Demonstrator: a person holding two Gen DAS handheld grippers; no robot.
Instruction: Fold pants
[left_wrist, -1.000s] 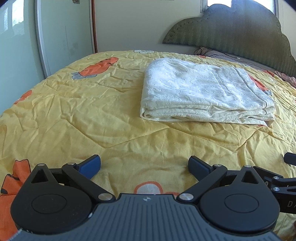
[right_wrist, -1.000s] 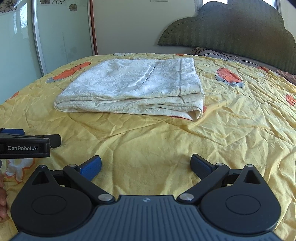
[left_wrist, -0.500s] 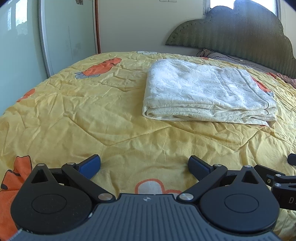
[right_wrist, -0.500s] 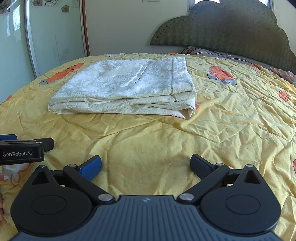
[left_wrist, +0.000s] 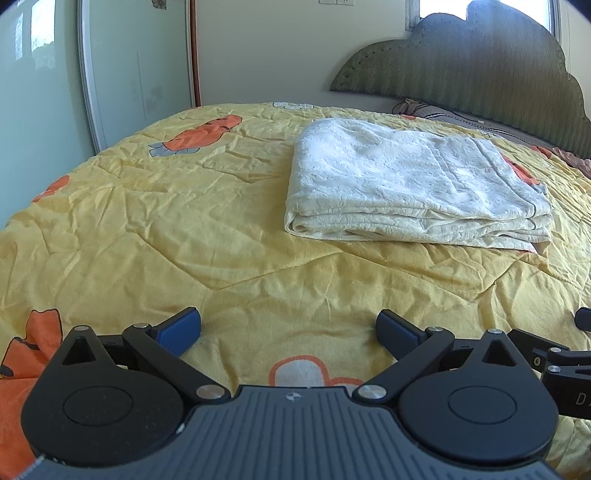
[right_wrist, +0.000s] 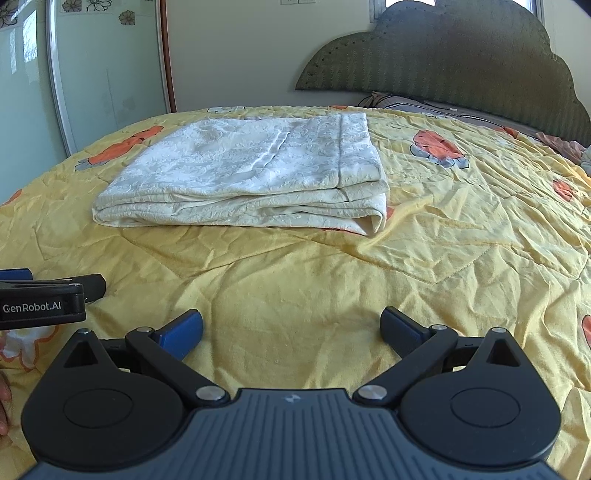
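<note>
Cream-white pants (left_wrist: 410, 184) lie folded into a flat rectangular stack on the yellow bedspread (left_wrist: 184, 221). They also show in the right wrist view (right_wrist: 247, 177), left of centre. My left gripper (left_wrist: 288, 332) is open and empty, low over the bedspread, well short of the stack. My right gripper (right_wrist: 291, 330) is open and empty, also short of the stack. The right gripper's side shows at the right edge of the left wrist view (left_wrist: 569, 365). The left gripper's body shows at the left edge of the right wrist view (right_wrist: 40, 302).
A dark green headboard (right_wrist: 443, 59) stands at the far side, with pillows (right_wrist: 424, 105) below it. A glass-panelled wardrobe door (left_wrist: 122, 74) and a wall stand on the left. The bedspread has orange cartoon prints (left_wrist: 199, 134).
Both grippers have drawn back and tilted up a little, so the folded pants sit slightly farther and lower in view. Both stay open and empty.
</note>
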